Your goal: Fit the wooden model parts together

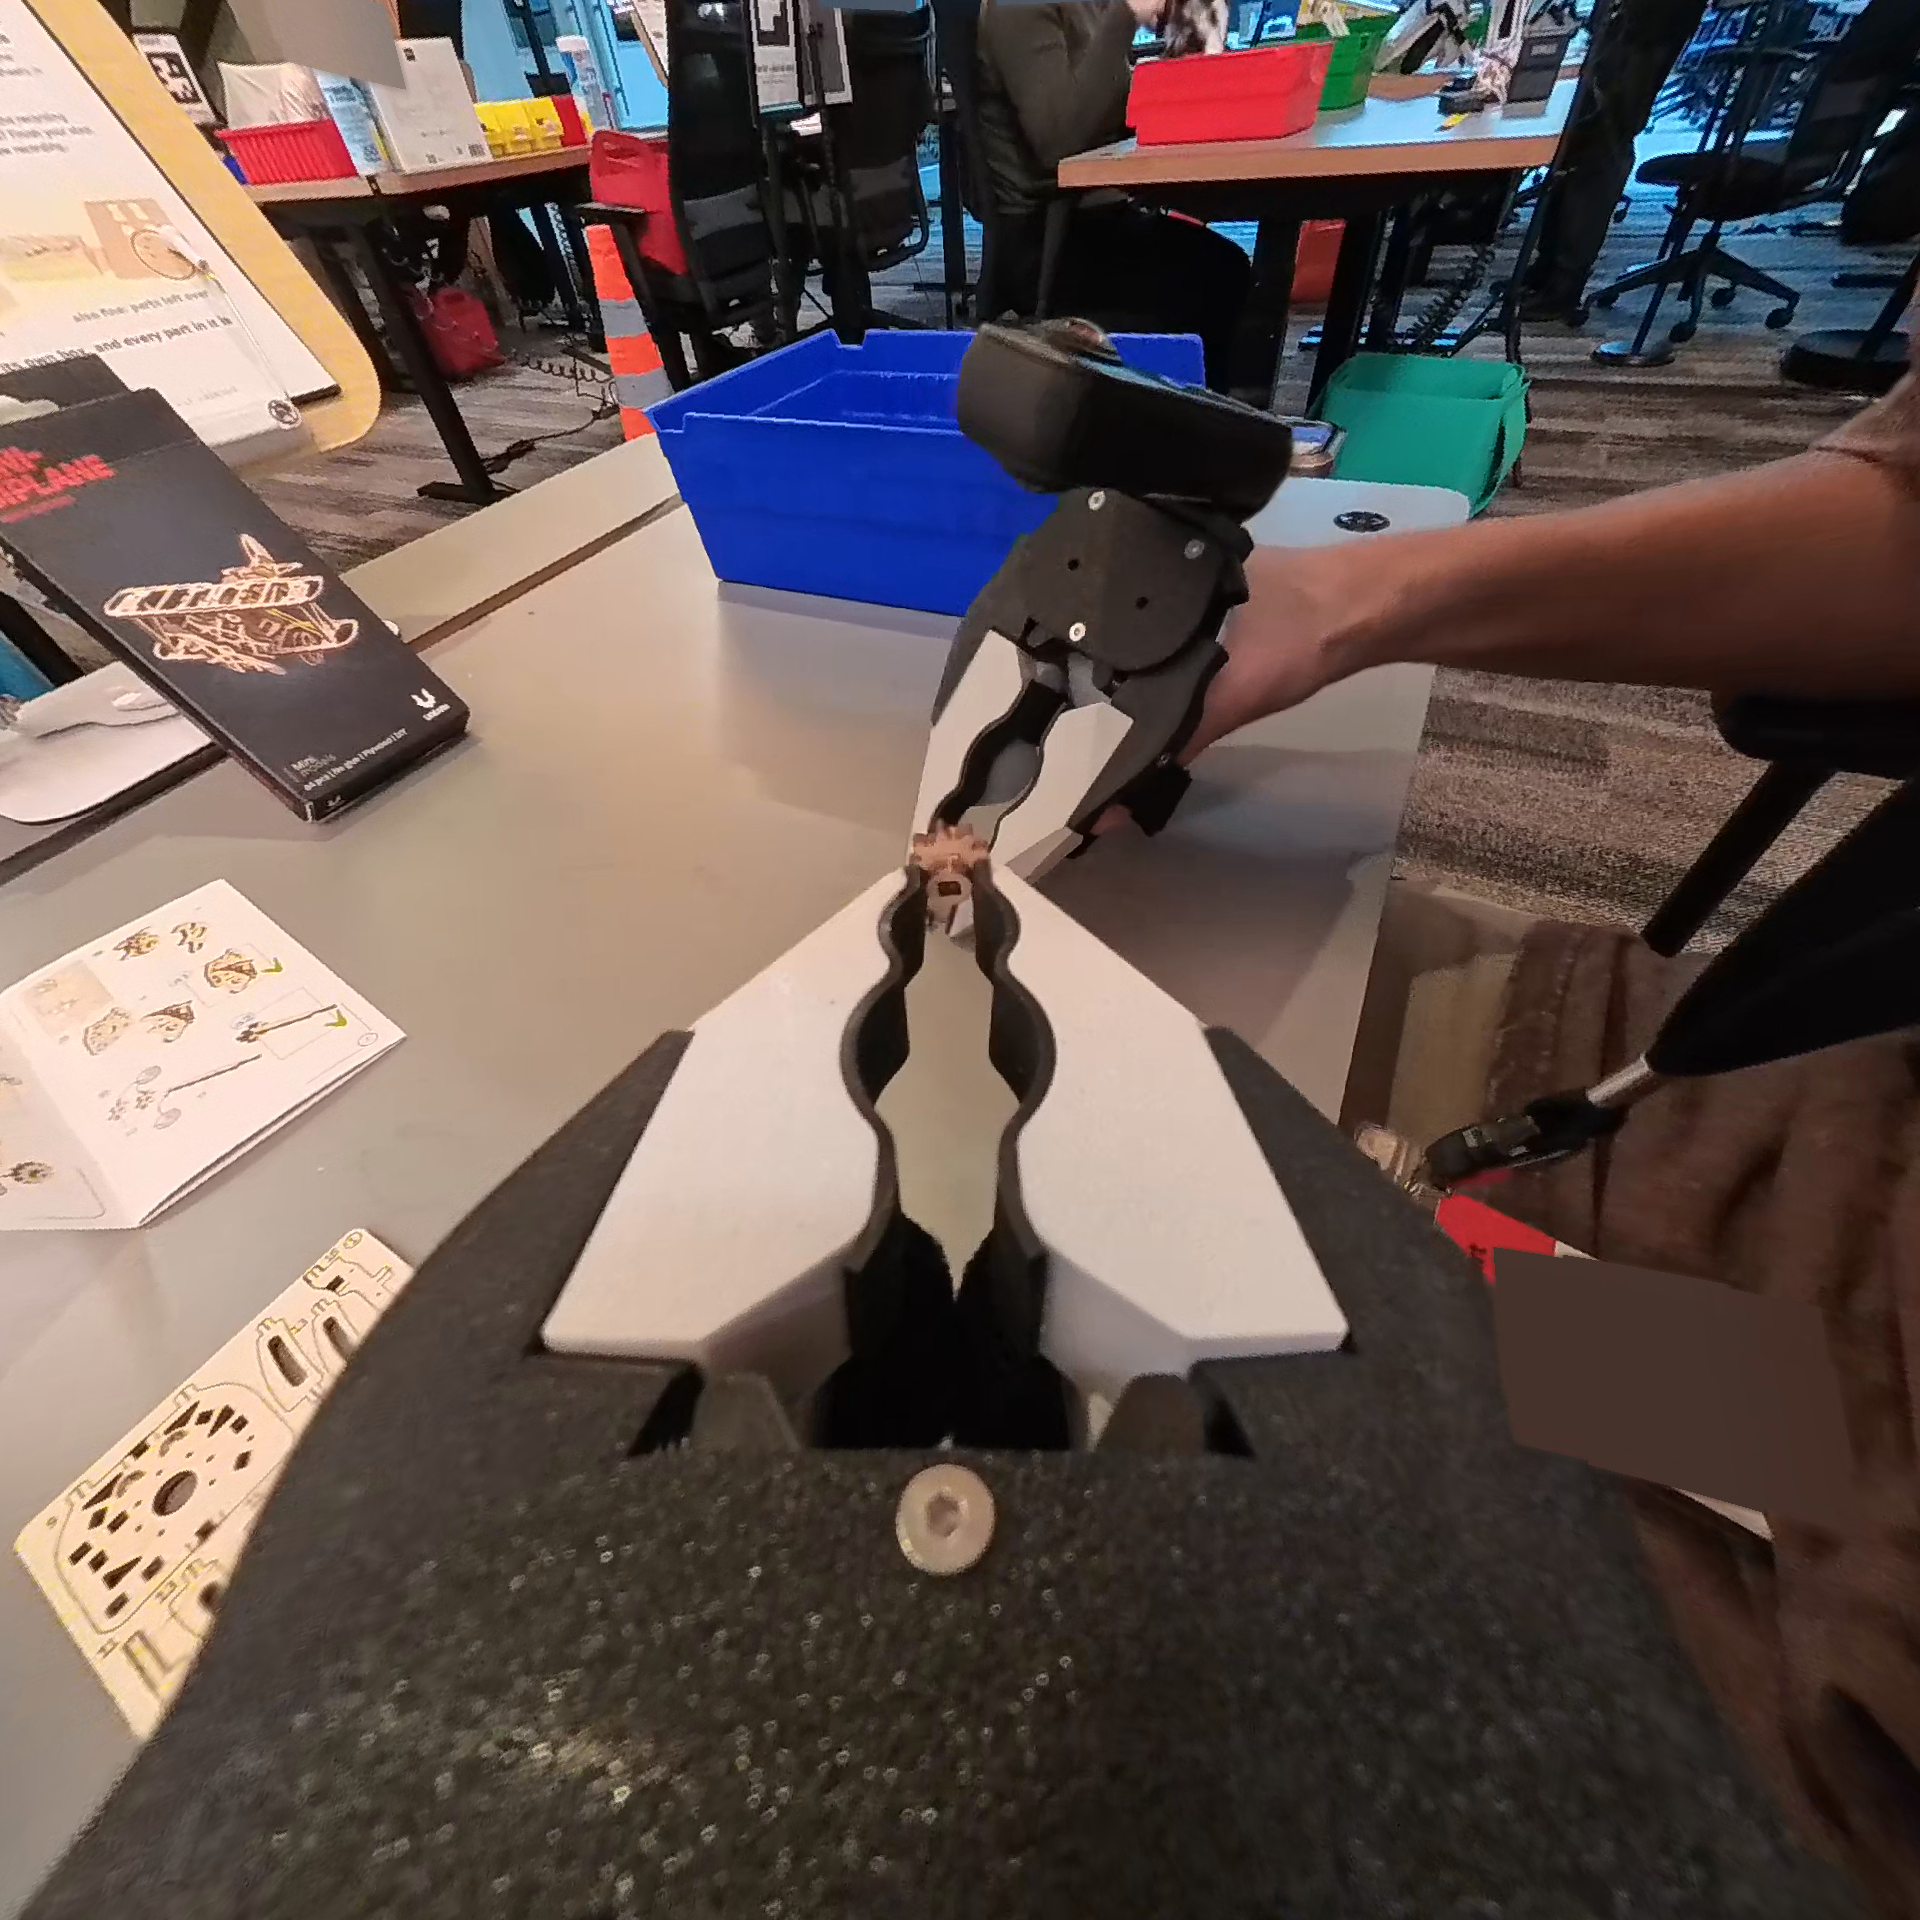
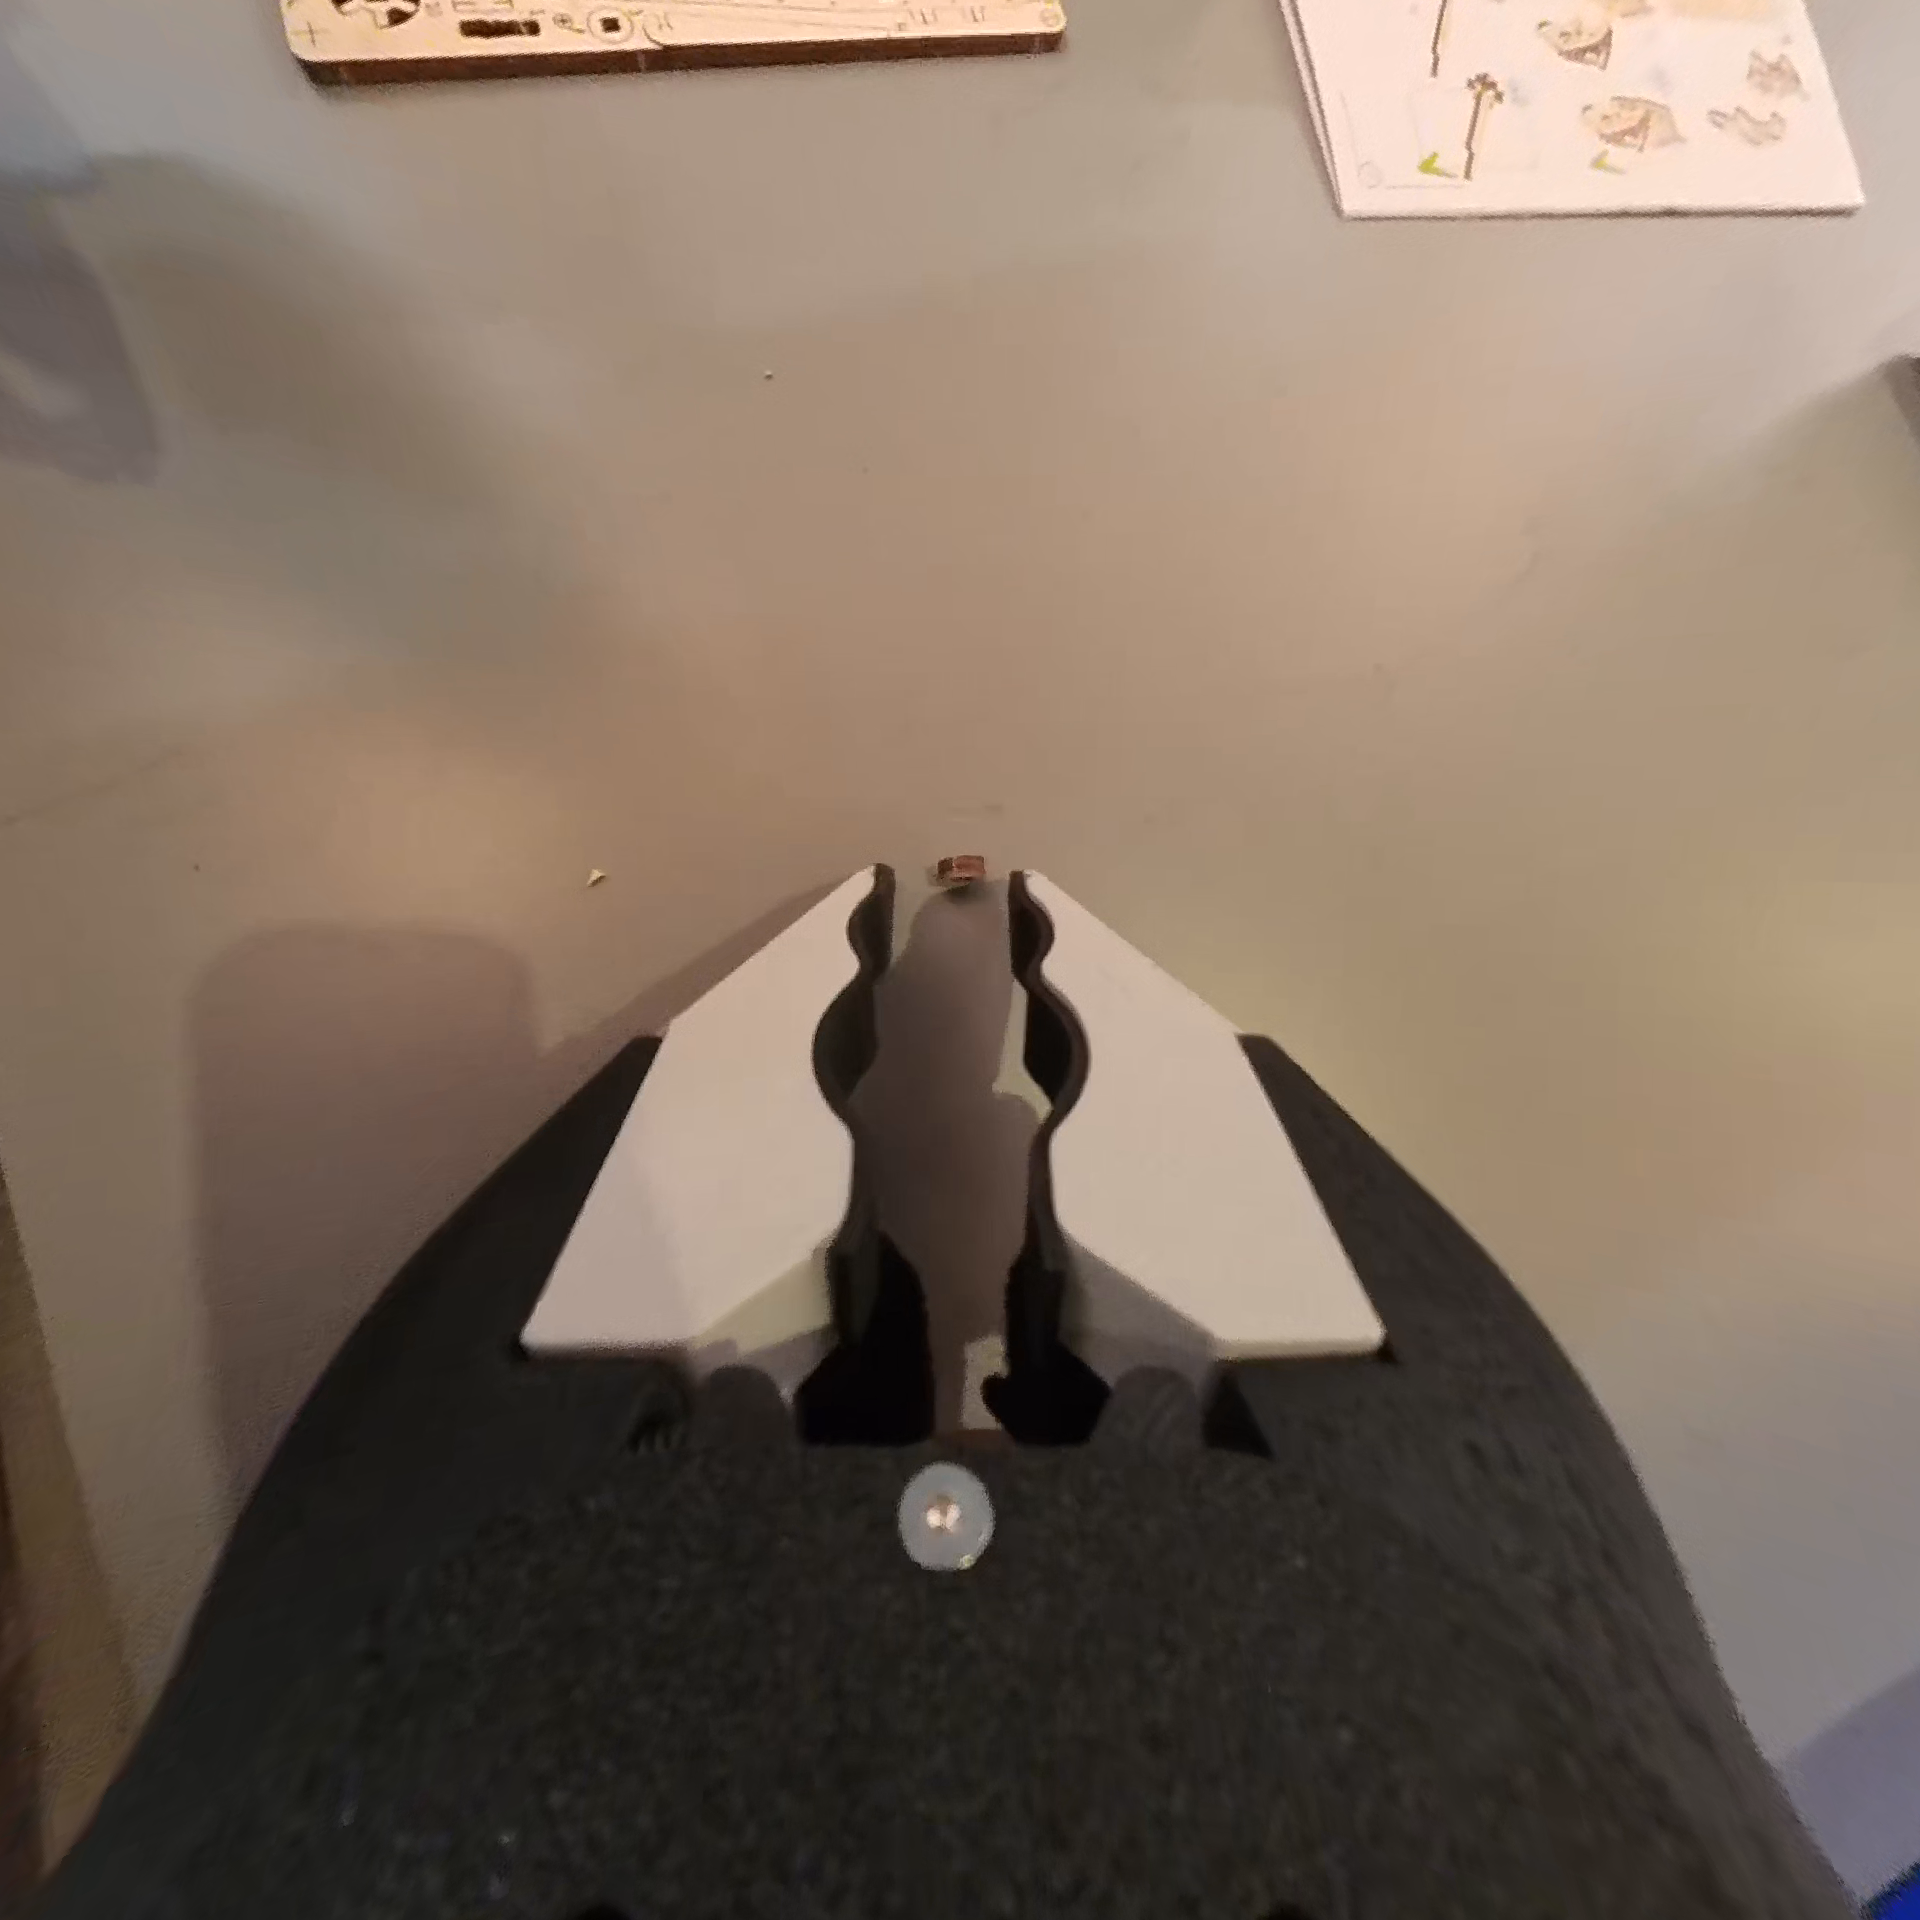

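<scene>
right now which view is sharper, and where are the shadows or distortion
Left wrist view: sharp, evenly lit, wide-angle bending at the edges, gear crisp at the fingertips. Right wrist view: softer and dimmer, with broad shadows on the table and a small part slightly blurred.

Grey bench, bright blue bin, black box with a tan plane drawing. Both tools are white-fingered on speckled black; the gear is pale wood.
</scene>
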### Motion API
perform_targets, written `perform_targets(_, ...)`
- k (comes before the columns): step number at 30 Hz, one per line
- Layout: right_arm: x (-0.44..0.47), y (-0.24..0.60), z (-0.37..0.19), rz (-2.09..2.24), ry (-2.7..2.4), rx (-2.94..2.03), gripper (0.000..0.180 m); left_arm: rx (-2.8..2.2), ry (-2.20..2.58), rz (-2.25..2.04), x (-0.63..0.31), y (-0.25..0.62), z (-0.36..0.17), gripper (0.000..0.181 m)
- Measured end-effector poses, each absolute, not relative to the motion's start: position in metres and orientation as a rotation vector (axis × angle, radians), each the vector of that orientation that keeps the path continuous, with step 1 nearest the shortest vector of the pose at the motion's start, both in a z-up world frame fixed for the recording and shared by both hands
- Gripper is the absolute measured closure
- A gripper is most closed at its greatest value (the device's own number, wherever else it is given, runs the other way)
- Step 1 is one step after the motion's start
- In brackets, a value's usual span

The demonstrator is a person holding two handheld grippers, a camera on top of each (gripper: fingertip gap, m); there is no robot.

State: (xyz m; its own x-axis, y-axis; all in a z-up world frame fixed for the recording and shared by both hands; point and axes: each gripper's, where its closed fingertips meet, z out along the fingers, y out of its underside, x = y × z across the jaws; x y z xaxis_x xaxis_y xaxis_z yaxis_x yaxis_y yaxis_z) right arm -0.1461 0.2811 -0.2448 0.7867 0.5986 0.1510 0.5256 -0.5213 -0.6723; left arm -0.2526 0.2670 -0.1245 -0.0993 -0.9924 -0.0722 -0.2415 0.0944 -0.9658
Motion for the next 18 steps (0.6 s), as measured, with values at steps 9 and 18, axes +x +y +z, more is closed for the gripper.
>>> perform_targets(9,-0.149,0.285,-0.246,0.203,-0.905,-2.198,0.171,-1.278,1.511,-1.086,-0.252,0.265,-0.125,0.174)
perform_targets(18,-0.189,0.280,-0.185,0.046,-1.066,-1.903,0.172,-1.389,1.481,-1.184,-0.253,0.269,-0.130,0.174)
